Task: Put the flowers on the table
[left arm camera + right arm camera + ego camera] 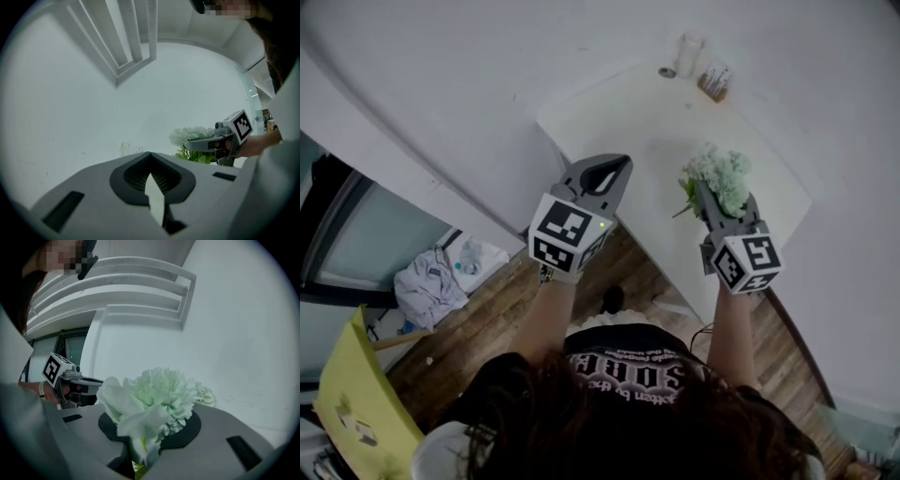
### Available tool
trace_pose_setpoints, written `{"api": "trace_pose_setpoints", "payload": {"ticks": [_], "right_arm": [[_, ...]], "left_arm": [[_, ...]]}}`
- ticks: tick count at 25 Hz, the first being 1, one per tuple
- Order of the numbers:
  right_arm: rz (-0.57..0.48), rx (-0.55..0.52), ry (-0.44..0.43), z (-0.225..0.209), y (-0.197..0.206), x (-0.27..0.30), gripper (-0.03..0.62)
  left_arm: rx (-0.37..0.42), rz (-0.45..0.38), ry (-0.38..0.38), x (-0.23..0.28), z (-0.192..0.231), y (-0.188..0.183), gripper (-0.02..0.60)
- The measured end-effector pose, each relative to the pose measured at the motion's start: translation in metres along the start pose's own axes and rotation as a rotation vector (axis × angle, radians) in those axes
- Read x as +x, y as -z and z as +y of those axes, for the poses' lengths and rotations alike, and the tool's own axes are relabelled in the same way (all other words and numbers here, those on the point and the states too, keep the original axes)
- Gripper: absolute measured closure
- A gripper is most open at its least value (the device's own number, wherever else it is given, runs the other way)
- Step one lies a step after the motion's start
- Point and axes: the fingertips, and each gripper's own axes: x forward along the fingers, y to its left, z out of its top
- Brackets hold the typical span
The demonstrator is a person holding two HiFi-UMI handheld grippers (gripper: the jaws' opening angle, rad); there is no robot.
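A bunch of pale green-white flowers (719, 173) with green leaves is clamped by its stems in my right gripper (710, 199), which is held above the near right part of the white table (628, 122). In the right gripper view the blooms (159, 394) rise out of the closed jaws of the right gripper (140, 451) and hide what lies ahead. My left gripper (619, 167) hovers over the table's near left edge, jaws together and holding nothing. The left gripper view shows the left gripper (154, 197) and, to its right, the flowers (190, 137).
A clear glass (687, 52) and a small box (714, 82) stand at the table's far end by the white wall. Below are a wooden floor, a heap of clothes (427, 286) and a yellow chair (356, 403) at the left.
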Motion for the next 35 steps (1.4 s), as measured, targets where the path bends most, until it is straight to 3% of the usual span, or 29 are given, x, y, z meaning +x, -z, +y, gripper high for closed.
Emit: {"api": "trace_pose_setpoints", "payload": {"ticks": [9, 19, 28, 35], "right_arm": [[0.003, -0.031, 0.078, -0.048, -0.009, 0.048, 0.468], [0.013, -0.051, 0.152, -0.077, -0.012, 0.055, 0.468], [0.010, -0.037, 0.270, -0.111, -0.013, 0.062, 0.468], [0.073, -0.005, 0.354, -0.136, -0.002, 0.091, 0.468]], "left_arm": [[0.026, 0.009, 0.090, 0.068, 0.032, -0.008, 0.580], [0.028, -0.006, 0.139, 0.106, 0.051, -0.019, 0.580], [0.056, -0.005, 0.261, 0.152, 0.057, -0.025, 0.580], [0.026, -0.012, 0.378, 0.199, 0.081, -0.025, 0.580]]}}
